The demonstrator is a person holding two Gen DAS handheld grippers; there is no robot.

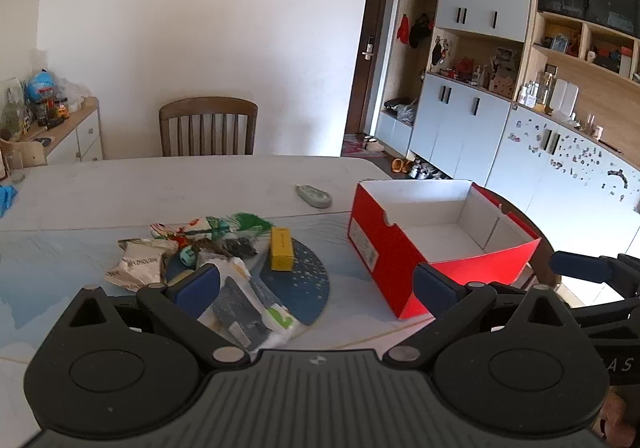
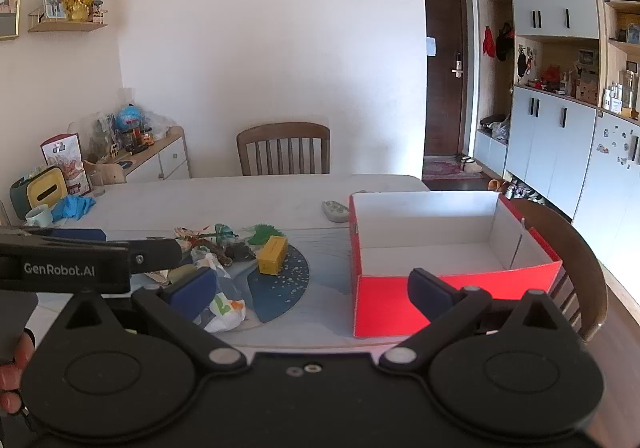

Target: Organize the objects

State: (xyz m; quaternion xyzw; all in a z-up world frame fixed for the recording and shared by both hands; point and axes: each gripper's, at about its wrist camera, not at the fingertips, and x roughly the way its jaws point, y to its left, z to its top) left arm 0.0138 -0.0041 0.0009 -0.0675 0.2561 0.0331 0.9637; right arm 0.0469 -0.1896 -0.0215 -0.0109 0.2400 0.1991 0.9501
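A red shoebox point(image 1: 384, 248) with a white empty inside stands open on the table's right side; it also shows in the right wrist view point(image 2: 384, 304). Left of it lies a pile of small items: a yellow box point(image 1: 282, 249) point(image 2: 273, 255), white snack packets point(image 1: 138, 264), a white and green pouch point(image 1: 256, 308) point(image 2: 224, 308), a green tassel point(image 1: 250, 222). My left gripper point(image 1: 316, 288) is open and empty, above the table near the pile. My right gripper point(image 2: 312, 290) is open and empty, in front of the shoebox.
A grey remote point(image 1: 314, 195) lies behind the pile. A round blue mat point(image 1: 308, 288) is under the items. A wooden chair point(image 1: 208, 126) stands at the far side, another point(image 2: 576, 268) at the right. A sideboard point(image 2: 160, 156) with clutter is far left.
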